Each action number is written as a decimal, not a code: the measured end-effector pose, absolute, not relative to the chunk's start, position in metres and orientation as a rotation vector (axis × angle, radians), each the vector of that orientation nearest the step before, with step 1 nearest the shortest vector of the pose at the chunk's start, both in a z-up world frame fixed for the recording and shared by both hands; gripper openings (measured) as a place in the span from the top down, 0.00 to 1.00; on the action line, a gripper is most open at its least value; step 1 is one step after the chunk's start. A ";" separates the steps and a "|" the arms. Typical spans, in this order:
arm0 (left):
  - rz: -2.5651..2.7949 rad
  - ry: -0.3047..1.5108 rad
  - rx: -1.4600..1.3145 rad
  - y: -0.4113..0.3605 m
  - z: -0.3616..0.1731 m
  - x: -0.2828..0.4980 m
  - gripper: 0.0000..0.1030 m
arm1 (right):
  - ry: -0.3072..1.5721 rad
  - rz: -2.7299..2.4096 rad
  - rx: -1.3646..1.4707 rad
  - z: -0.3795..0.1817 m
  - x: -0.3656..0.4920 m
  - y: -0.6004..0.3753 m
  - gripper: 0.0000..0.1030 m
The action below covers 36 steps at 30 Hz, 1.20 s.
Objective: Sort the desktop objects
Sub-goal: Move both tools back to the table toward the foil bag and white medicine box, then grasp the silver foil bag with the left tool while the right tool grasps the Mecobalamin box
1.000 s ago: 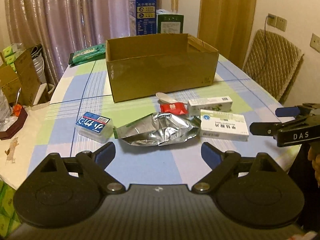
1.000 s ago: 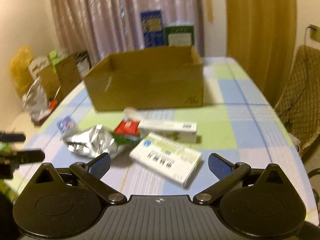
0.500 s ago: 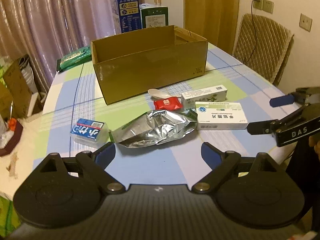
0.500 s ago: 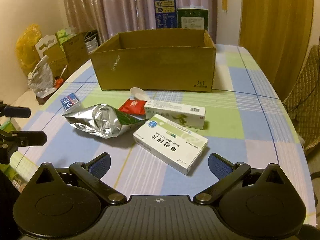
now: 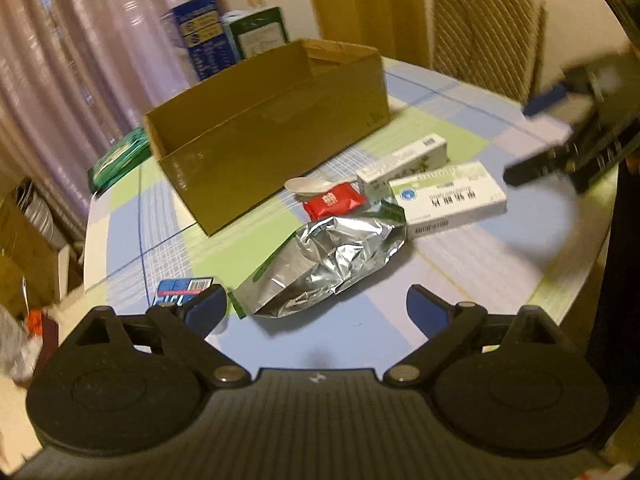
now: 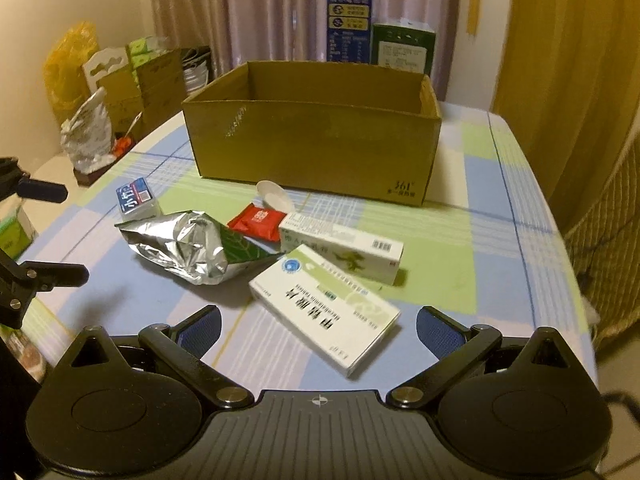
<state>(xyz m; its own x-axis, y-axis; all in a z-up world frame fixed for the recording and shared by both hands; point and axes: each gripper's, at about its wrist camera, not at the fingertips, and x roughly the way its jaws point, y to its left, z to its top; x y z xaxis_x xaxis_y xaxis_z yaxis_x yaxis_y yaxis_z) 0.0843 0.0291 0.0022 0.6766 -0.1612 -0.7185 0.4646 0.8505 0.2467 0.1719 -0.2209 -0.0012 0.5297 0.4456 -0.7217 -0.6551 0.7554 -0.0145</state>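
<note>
Open cardboard box (image 6: 316, 136) toward the tabletop's (image 6: 500, 264) far edge, bare cloth along right edge, two medicine cartons (image 6: 324, 308), one foil bag (image 6: 188, 246), one red packet (image 6: 258, 222), one spoon (image 6: 274, 196) mid-table, left gripper (image 5: 316, 312) just widened, nothing between, right gripper (image 6: 318, 330) wide, holding nothing.
</note>
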 end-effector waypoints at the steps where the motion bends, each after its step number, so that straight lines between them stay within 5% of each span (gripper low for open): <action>1: -0.379 0.744 0.460 0.027 0.000 0.086 0.07 | 0.771 0.678 -0.328 -0.001 0.176 -0.219 0.02; 36: -0.789 0.910 0.753 0.005 -0.071 0.208 0.07 | 0.953 1.006 -0.705 -0.083 0.248 -0.167 0.02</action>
<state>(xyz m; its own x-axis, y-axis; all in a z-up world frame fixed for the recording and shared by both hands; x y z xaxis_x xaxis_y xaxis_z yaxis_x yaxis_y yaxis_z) 0.2077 0.0052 -0.0712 0.3891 -0.2607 -0.8835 0.8377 0.4991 0.2217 0.2483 -0.1671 -0.0826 0.2178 0.3732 -0.9018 -0.9207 0.3852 -0.0630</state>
